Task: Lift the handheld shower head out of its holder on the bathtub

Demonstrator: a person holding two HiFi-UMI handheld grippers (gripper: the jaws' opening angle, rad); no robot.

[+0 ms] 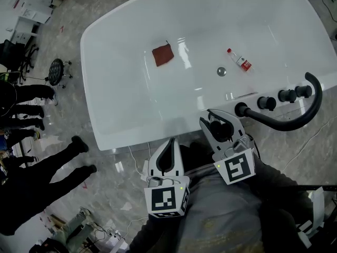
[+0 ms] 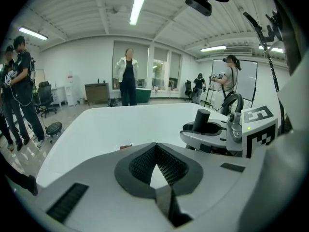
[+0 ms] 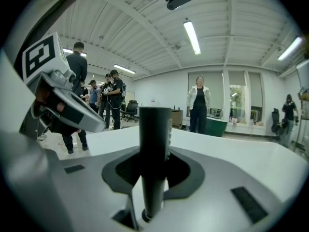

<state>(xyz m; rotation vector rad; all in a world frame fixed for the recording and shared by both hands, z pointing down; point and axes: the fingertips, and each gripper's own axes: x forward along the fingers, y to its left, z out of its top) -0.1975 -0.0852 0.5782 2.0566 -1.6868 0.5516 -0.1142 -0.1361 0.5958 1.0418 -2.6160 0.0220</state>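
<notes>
The handheld shower head (image 3: pixel 154 139) is a black stick-shaped handle standing upright at the white bathtub's (image 1: pixel 126 83) near rim. My right gripper (image 3: pixel 154 154) is shut on it, with a dark pad against each side of the handle. In the head view the right gripper (image 1: pixel 218 126) sits over the rim, left of the black taps, and covers most of the shower head (image 1: pixel 217 130). My left gripper (image 1: pixel 169 147) hangs just outside the tub's near edge, shut with nothing in it. In the left gripper view, the left gripper (image 2: pixel 155 148) shows its tips touching.
A curved black spout (image 1: pixel 295 119) and three black knobs (image 1: pixel 266 103) line the rim to the right. Inside the tub lie a red cloth (image 1: pixel 162 54), a small bottle (image 1: pixel 239 59) and the drain (image 1: pixel 221 71). People (image 1: pixel 31 157) stand at the left on the floor.
</notes>
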